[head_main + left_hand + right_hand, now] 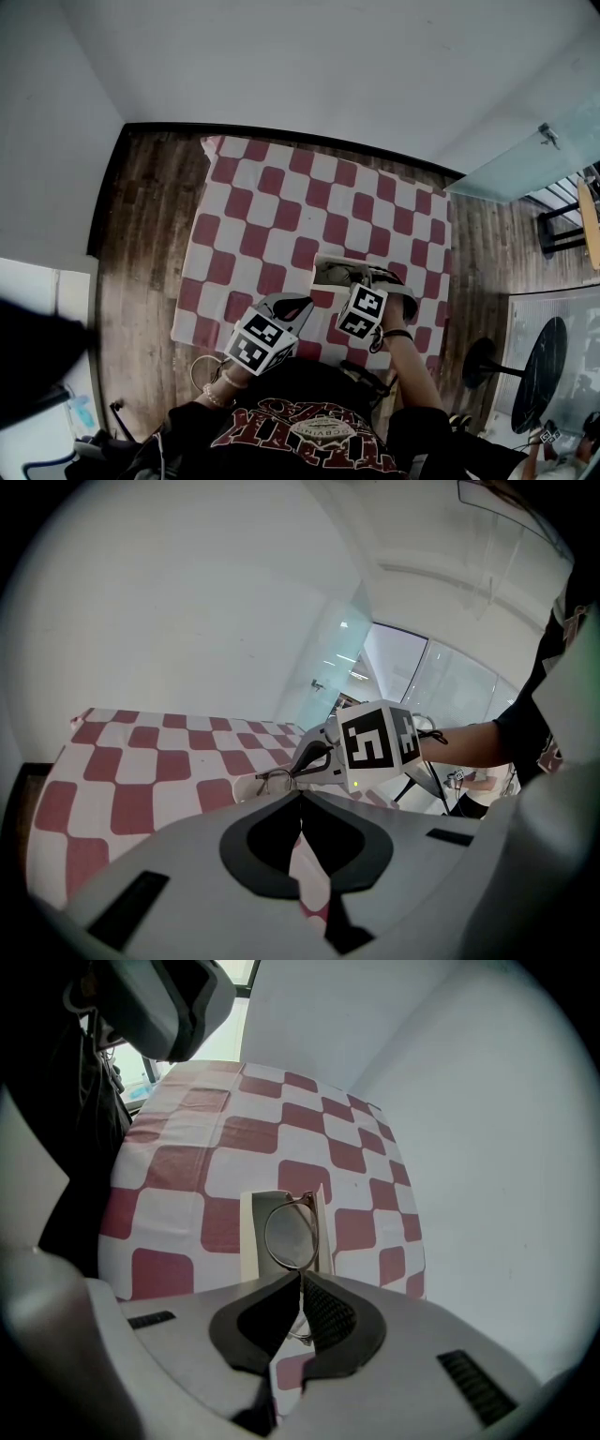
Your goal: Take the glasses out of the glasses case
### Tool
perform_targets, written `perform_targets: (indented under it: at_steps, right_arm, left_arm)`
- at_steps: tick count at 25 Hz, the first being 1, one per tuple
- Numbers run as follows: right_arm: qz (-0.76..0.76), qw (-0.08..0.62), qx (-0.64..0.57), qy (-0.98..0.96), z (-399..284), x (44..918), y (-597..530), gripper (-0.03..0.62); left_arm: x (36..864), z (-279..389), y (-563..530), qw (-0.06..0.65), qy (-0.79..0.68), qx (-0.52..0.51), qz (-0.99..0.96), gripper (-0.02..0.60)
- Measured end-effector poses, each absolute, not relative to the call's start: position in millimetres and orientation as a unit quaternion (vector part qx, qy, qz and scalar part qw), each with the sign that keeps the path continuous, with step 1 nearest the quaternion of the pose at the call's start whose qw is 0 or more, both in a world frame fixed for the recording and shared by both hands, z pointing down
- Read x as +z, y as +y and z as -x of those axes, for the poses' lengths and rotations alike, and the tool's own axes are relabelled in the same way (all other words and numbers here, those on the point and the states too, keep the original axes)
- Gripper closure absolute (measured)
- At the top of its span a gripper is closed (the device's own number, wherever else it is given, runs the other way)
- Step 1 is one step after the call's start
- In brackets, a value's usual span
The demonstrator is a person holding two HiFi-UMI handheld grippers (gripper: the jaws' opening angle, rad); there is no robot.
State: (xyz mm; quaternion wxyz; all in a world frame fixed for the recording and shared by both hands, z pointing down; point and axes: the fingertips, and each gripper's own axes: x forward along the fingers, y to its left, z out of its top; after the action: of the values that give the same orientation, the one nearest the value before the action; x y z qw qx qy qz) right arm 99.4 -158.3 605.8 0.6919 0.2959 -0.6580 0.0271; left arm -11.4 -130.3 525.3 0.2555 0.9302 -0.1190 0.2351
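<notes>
Nearest the lens in the right gripper view, the right gripper (300, 1279) is seen with its jaws pressed together on the thin metal frame of the glasses (289, 1234). One round lens is shown standing upright just beyond the jaw tips, and a further bit of frame is glimpsed through the gap lower down. The open, cream-coloured glasses case (251, 1232) is found directly behind and beneath that lens, lying on the red-and-white checked cloth (244, 1133) by which the surface is covered. Whether the glasses are touching the case or are clear of it cannot be told. In the left gripper view, the left gripper (300, 795) is seen with its jaws brought together at the tips and nothing pinched between them; only cloth is visible through the gap behind the tips. It is pointed toward the glasses and the case, near them but apart. Just beyond it, the marker cube (375, 742) of the right gripper and the person's forearm (469, 742) are seen. In the head view both grippers are held close together at the near edge of the cloth, just in front of the person's dark printed shirt (319, 431). The surface is bordered by a wooden floor (150, 206) and backed by a pale wall (487, 1147).
</notes>
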Motion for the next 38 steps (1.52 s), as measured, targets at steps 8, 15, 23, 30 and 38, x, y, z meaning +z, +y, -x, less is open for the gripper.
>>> perform_targets:
  at_steps: [8,15,23,30,38]
  right_arm:
    - [-0.302,0.691,0.022,-0.656,-101,596,-156,0.569]
    - [-0.305,0.692,0.015,-0.654,-101,587,-154,0.569]
    - [-0.304,0.69,0.013,-0.656,-99,578,-152,0.568]
    - [-0.3,0.689,0.012,-0.659,-96,571,-148,0.569]
    - [-0.298,0.689,0.008,-0.66,-93,560,-146,0.568]
  left_arm:
    - [526,10,-128,0.255,-0.116,0.238,-0.93,0.572]
    - [524,10,-129,0.255,-0.118,0.238,-0.93,0.572]
    - [528,11,-126,0.255,-0.11,0.252,-0.927,0.572]
    - [532,11,-126,0.257,-0.112,0.252,-0.926,0.572]
    - [531,9,-126,0.258,-0.109,0.247,-0.928,0.572]
